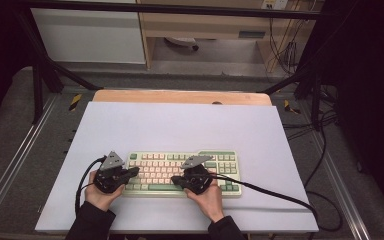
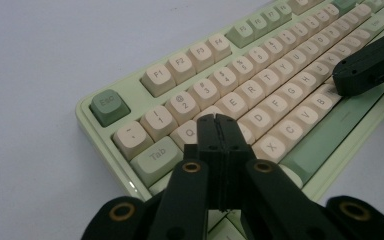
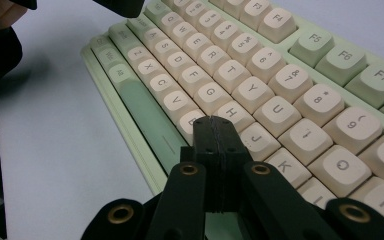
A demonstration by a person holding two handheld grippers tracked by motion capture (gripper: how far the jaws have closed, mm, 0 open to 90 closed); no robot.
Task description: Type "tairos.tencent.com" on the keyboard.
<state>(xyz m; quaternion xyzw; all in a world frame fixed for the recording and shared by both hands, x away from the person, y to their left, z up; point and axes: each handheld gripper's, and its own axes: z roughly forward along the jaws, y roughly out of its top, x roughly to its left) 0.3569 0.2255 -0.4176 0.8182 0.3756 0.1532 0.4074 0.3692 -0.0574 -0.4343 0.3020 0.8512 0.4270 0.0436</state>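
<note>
Both tongs pressed together over the keyboard (image 1: 182, 172).
Lower centre of the frame: left gripper (image 1: 136, 171) tips above the A key, right gripper (image 1: 175, 178) above N, pinching nothing.

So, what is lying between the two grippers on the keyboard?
In the high view, only cream keys of the keyboard lie between the left gripper and the right gripper; no loose object.
</note>
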